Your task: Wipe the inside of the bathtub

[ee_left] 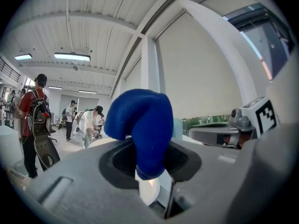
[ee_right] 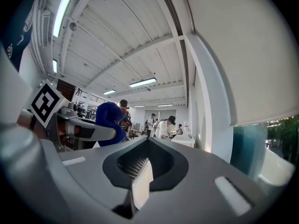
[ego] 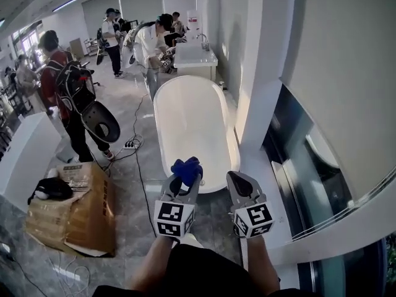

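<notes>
Close by the bathtub, the left claw pinches a blue cloth.

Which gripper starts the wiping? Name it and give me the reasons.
Left. The left gripper is shut on the blue cloth, just short of the bathtub's near end. The right gripper is beside it, about as near, but its jaws are together and empty.
</notes>
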Motion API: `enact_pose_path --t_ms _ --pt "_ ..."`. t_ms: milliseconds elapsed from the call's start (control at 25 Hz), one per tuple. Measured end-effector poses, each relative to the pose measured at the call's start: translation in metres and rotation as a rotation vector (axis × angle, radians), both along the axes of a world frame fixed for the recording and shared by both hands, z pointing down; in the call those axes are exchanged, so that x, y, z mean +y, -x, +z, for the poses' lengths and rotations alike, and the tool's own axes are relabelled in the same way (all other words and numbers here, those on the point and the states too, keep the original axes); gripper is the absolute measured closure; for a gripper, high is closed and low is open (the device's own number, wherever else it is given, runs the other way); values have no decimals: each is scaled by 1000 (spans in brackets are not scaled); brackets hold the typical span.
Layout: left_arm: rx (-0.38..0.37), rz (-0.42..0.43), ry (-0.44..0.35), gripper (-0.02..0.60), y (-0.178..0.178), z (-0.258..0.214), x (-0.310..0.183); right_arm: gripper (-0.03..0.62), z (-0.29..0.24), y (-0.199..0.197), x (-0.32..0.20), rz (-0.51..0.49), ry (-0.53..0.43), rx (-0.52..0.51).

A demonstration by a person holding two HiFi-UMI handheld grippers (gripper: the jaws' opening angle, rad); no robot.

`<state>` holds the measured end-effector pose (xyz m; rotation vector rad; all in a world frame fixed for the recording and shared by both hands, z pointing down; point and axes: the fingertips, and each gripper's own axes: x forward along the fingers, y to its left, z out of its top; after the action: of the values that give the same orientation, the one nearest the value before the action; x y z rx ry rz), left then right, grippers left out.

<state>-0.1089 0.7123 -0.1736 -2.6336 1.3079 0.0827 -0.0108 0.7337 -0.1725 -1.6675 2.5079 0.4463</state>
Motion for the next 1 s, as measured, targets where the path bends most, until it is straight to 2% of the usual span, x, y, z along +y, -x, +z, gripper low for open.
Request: enact_pose_path --t_ms 280,400,520,720,1000 --pt "7 19 3 453 -9 -3 -55 588 -2 -4 -54 1 19 7" --pt "20 43 8 453 -2 -7 -87 588 -10 -8 -86 59 -8 -19" --pt "22 58 23 451 5 -14 -136 588 -18 -11 -144 98 13 -42" --pt "11 35 88 451 25 -11 -240 588 -20 5 -254 85 81 -45" --pt "-25 34 171 451 47 -36 -389 588 -59 21 -402 88 138 -60"
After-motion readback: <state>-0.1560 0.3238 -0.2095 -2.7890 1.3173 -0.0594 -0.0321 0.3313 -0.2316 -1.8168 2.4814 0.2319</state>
